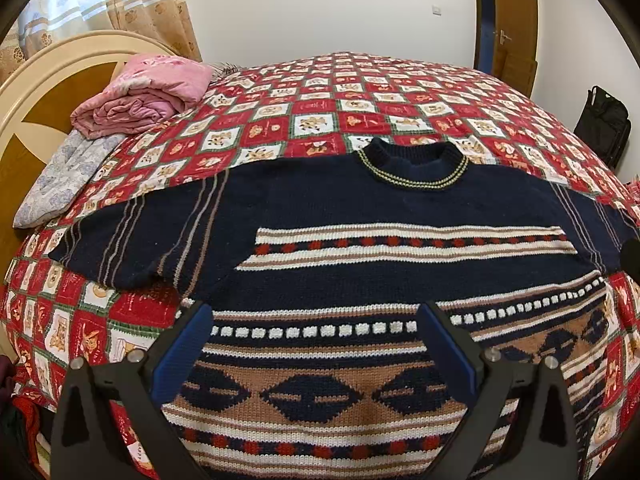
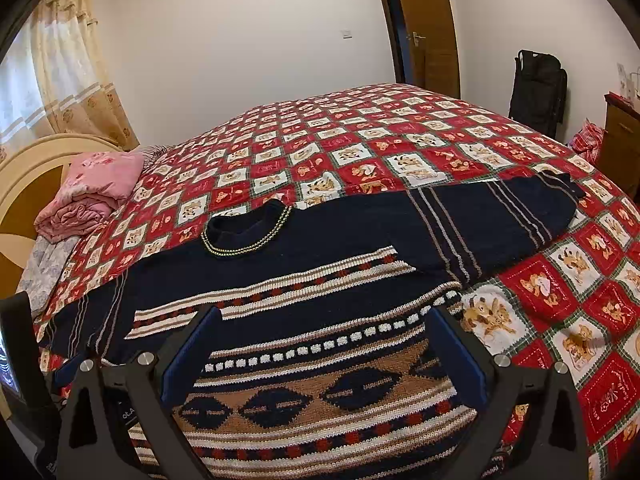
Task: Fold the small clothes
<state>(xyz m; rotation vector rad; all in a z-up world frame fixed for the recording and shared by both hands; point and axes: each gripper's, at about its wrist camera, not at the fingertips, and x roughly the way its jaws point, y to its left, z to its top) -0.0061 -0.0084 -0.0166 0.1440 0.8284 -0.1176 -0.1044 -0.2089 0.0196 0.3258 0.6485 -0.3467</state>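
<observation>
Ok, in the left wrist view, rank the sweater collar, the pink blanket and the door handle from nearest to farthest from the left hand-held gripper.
1. Sweater collar: straight ahead of the left hand-held gripper, mid-bed.
2. Pink blanket: far left, by the headboard.
3. Door handle: upper right, past the bed on the far wall.

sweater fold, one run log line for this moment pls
stage: pre-fold | sweater: flat on bed, sleeves spread | left gripper: open, above hem | right gripper: open, empty

sweater [image 1: 400,208] flat on bed [image 1: 360,92] | folded quilt [image 1: 144,92] behind-left (by headboard [image 1: 48,80])
</observation>
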